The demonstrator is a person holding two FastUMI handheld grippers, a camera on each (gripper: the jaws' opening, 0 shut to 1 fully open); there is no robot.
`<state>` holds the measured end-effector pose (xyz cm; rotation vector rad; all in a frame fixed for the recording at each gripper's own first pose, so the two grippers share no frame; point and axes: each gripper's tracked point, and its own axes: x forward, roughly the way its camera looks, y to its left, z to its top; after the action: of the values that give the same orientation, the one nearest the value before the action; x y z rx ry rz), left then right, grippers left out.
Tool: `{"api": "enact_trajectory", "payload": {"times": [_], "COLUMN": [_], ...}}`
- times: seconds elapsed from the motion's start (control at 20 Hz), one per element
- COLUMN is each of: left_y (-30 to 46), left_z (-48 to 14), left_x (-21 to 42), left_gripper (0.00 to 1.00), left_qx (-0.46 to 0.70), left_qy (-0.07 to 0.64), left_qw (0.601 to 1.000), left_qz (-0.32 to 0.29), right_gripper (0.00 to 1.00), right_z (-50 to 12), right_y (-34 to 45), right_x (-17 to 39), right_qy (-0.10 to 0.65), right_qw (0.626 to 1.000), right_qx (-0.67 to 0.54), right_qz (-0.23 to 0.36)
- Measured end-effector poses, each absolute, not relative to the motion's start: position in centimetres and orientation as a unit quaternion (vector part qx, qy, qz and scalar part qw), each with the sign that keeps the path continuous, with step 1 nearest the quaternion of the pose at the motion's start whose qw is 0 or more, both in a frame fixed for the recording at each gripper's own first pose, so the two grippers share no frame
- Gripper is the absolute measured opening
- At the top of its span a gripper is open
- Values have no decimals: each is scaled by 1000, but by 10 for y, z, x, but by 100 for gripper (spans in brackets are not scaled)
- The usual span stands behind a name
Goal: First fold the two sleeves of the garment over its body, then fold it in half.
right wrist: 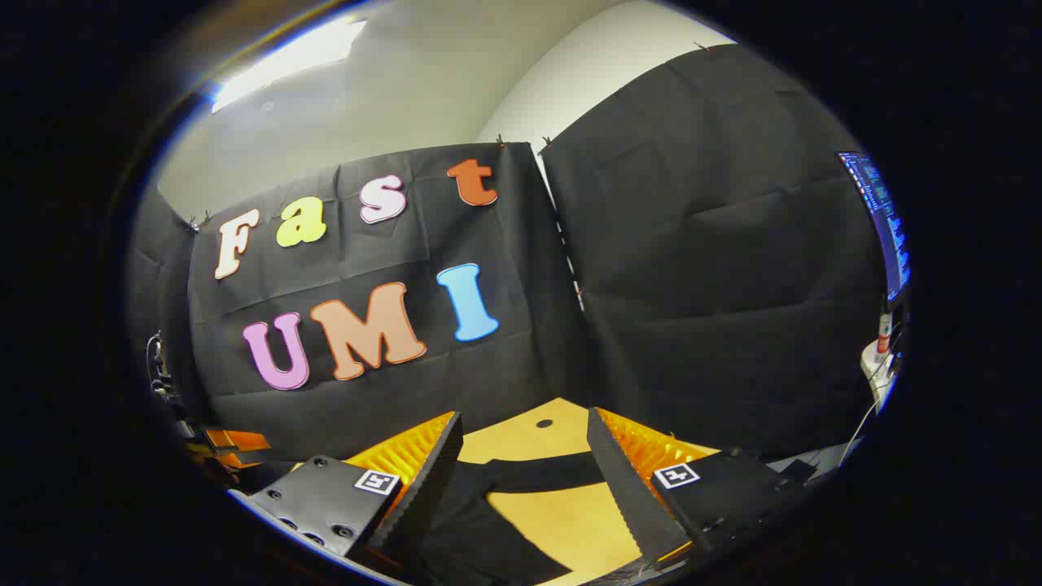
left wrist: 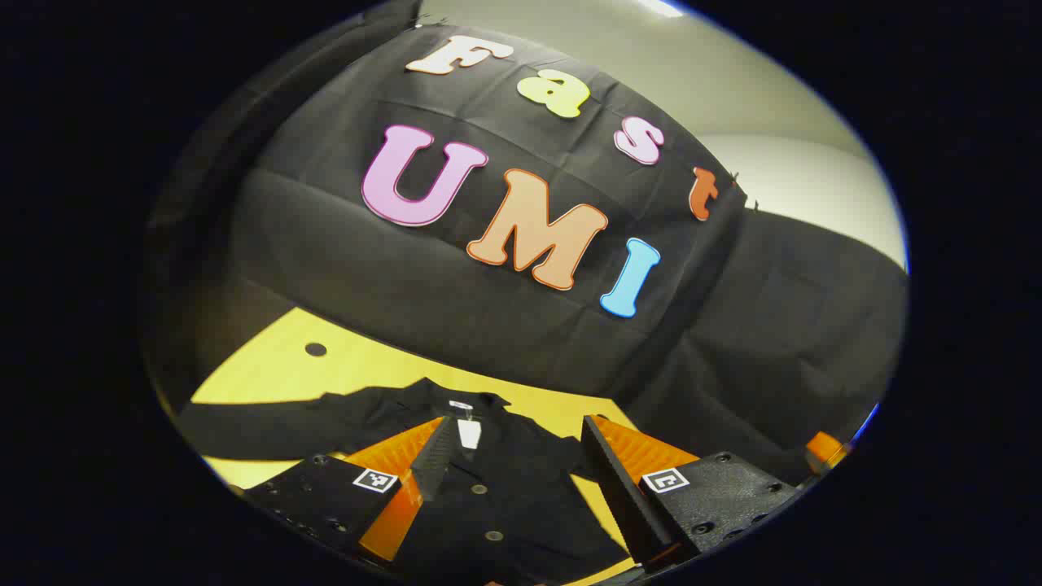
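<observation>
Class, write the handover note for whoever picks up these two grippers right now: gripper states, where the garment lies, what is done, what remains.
Left gripper: open, above the garment's buttoned front, holding nothing.
Right gripper: open, empty, over one sleeve.
The black garment lies on the yellow table, both sleeves spread out.
Done: nothing folded.
Left: fold both sleeves over the body, then fold in half.

Yellow wooden tabletop [left wrist: 269, 370] with a small dark round hole [left wrist: 315, 349]; black cloth wall [right wrist: 716, 268] behind; lit monitor [right wrist: 883, 220] at the right edge; ceiling light [right wrist: 285, 57].
</observation>
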<state>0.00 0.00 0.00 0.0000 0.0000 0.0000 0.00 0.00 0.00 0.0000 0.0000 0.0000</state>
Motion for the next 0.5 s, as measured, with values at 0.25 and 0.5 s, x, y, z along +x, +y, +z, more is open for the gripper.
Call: {"api": "enact_trajectory", "payload": {"times": [0.25,0.5], "left_y": [-3,14], "left_z": [-2,-8], "left_x": [-4,-28], "left_gripper": [93,92], "left_qx": [-10,-2], "left_qy": [-17,-32], "left_qw": [1000,997], "left_qz": [23,66], "right_gripper": [97,97], "right_z": [-2,-6], "right_y": [-42,-49], "right_x": [-12,-1], "right_qy": [1,23], "right_qw": [1000,999], "right_qx": [19,29], "right_qz": [-18,-5]}}
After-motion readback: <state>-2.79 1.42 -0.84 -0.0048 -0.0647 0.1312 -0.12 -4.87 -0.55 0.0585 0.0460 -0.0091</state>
